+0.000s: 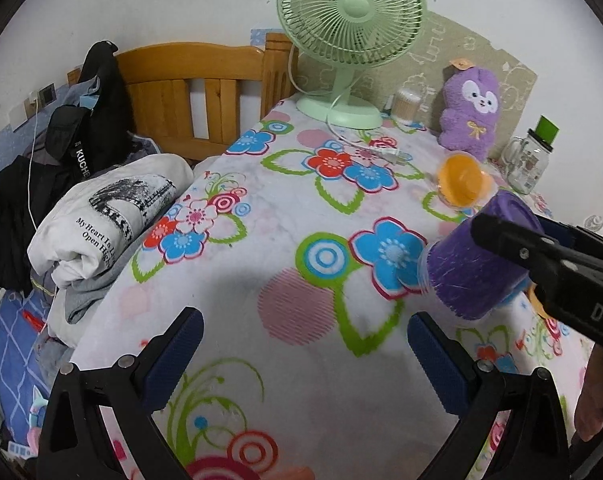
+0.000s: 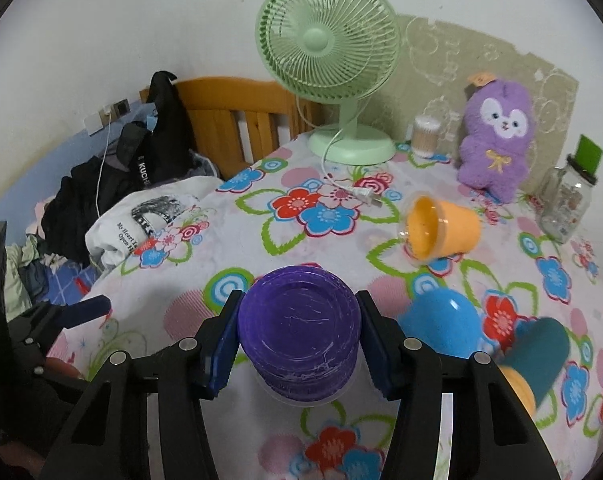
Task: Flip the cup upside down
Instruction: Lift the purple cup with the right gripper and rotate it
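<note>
We have the purple plastic cup (image 2: 299,334) pinched between the blue-padded fingers of the right gripper (image 2: 299,344), which press on its side wall from both flanks. From the right wrist view its flat scratched base faces the camera and a clear rim shows at the bottom; from the left wrist view the cup (image 1: 477,258) is tilted over the flowered tablecloth (image 1: 293,216), and we cannot tell whether it touches the cloth. The left gripper (image 1: 303,344) hovers spread wide and empty over the near part of the cloth.

We judge the cup light and thin-walled, stiff enough to hold its shape yet apt to flex under a hard squeeze, and its smooth plastic could slip as the wrist rolls. The mid-wall hold looks sound to us, since it leaves the rim free to land flat. The soft cloth may let the rim settle unevenly. An orange plastic cup (image 2: 441,232) lies on its side nearby, well apart from the purple one.
</note>
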`<state>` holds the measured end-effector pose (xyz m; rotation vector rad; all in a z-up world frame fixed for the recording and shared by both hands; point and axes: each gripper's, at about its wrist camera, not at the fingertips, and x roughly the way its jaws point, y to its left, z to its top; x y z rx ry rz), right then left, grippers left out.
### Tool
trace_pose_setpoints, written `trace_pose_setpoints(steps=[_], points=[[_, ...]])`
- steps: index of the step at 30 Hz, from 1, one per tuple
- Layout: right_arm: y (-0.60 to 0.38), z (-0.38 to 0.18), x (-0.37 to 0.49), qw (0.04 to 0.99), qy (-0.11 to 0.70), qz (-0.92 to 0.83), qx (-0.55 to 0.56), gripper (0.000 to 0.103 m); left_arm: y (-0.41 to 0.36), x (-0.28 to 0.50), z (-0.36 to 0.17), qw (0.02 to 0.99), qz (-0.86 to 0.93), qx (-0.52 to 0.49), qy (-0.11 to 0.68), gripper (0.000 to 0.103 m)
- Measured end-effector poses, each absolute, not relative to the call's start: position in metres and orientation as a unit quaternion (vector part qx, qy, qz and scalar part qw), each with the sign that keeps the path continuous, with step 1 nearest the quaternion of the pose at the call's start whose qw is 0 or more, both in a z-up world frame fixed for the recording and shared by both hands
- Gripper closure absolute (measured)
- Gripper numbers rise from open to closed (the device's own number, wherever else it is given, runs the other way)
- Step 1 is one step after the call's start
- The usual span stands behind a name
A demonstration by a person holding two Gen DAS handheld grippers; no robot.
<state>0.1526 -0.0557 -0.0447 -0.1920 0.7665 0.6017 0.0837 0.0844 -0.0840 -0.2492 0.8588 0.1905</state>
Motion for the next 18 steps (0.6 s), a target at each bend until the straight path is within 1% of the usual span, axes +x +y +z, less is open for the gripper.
trace_pose_setpoints(steps=[3, 7, 8, 10, 18], points=[[-0.071, -0.053, 0.137, 0.887, 0.36, 0.274, -0.09, 0.045, 0.077, 0.069, -0.083, 0.897, 0.084, -0.127, 0.415, 0.0], [-0.099, -0.076, 0.113, 0.893, 0.363, 0.258, -0.065, 0.046, 0.064, 0.049, -0.082, 0.896, 0.076, -0.13, 0.418, 0.0], [-0.104, -0.078, 0.106, 0.898, 0.353, 0.255, -0.063, 0.046, 0.061, 0.045, -0.082, 0.896, 0.075, -0.128, 0.418, 0.0], [-0.115, -0.077, 0.088, 0.908, 0.332, 0.248, -0.062, 0.046, 0.055, 0.036, -0.079, 0.898, 0.072, -0.125, 0.417, 0.0], [-0.148, -0.074, 0.045, 0.918, 0.326, 0.219, -0.054, 0.046, 0.035, 0.019, -0.066, 0.905, 0.057, -0.119, 0.405, 0.0]])
